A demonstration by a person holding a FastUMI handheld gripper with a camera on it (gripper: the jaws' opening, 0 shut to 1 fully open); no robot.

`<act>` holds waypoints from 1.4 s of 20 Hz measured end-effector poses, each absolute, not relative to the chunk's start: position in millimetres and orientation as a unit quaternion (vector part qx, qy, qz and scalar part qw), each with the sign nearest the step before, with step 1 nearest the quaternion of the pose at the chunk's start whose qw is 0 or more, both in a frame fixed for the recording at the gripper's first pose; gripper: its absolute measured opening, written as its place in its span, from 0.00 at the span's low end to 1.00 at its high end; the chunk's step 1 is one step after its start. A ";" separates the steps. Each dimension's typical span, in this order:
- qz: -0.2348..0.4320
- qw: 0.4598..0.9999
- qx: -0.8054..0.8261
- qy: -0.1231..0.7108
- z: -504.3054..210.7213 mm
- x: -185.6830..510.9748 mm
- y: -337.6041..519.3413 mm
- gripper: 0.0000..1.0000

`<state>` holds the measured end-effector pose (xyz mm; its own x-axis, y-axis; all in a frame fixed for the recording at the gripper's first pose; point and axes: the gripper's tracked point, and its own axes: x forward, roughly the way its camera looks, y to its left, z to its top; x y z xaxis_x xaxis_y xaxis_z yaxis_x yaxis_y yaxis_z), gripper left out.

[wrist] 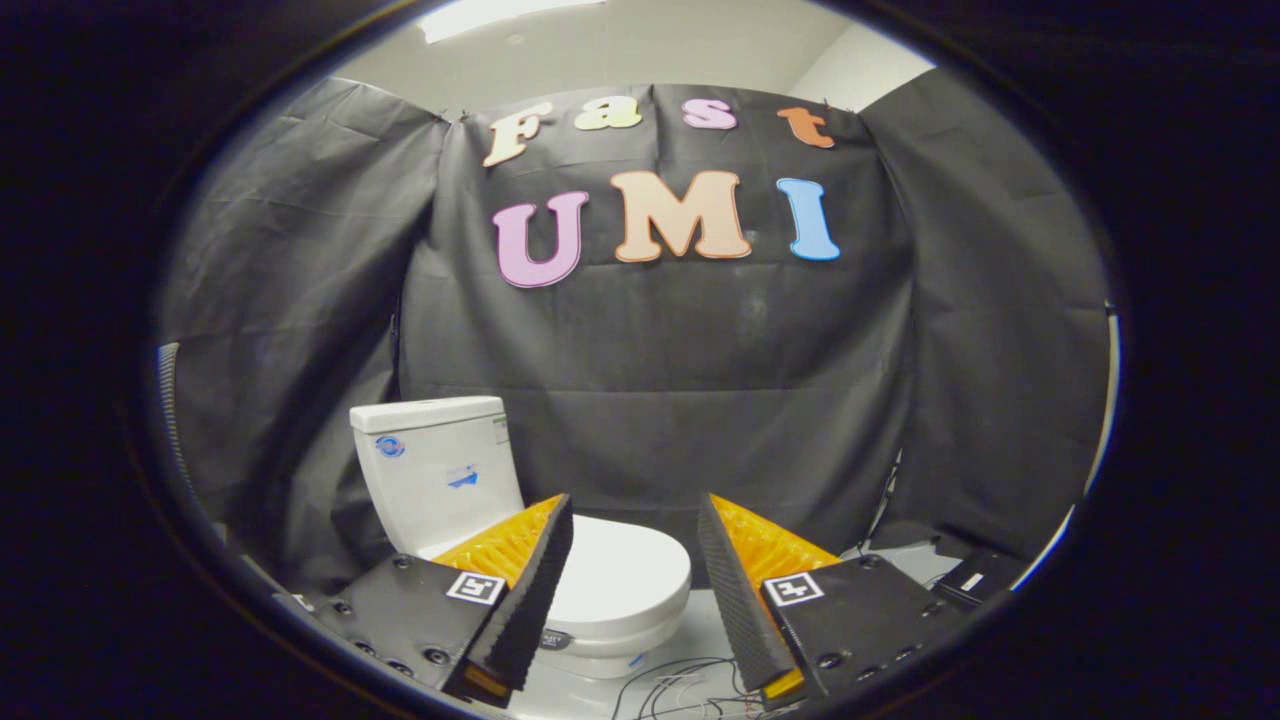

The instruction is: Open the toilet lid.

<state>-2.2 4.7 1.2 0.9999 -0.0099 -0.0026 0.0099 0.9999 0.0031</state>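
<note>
White ceramic toilet (520, 560) stands on the pale floor (700, 640) against the black cloth wall (650, 380), its tank (435, 465) at the back and the toilet lid (620, 575) lying flat and closed on the bowl. The gripper (635, 540) hangs above and before it, fingers spread wide with nothing between them; the lid shows through the gap, beyond the fingertips. Thin loose wires (680, 685) lie on the floor just ahead of the bowl.
</note>
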 end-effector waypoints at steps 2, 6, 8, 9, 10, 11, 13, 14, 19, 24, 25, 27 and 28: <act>-0.005 1.000 0.002 0.001 1.5 -2.4 4.6 0.79; -0.004 1.000 0.001 -0.002 3.9 0.6 6.4 0.76; -0.003 1.000 -0.001 0.009 -2.2 16.0 7.5 0.71; -0.002 1.000 -0.002 0.018 -4.6 24.1 7.7 0.71; -0.002 1.000 -0.002 0.024 -8.2 32.0 7.6 0.69; -0.001 0.999 -0.001 0.036 -11.4 35.7 7.0 0.67; 0.001 0.997 -0.005 0.073 -30.5 52.2 9.1 0.64; 0.003 0.996 -0.008 0.090 -38.5 53.9 10.1 0.63; 0.013 0.990 -0.021 0.138 -58.5 65.3 15.8 0.59; 0.043 0.990 -0.031 0.128 -52.2 76.3 32.1 0.58; 0.051 0.990 -0.035 0.123 -48.7 81.9 36.5 0.58; 0.056 0.992 -0.026 0.113 -42.1 91.2 44.0 0.58; 0.057 0.993 -0.018 0.098 -36.5 97.4 49.7 0.58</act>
<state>97.4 49.7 -36.5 0.9741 0.1107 -0.1972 -0.1176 0.9928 -0.0237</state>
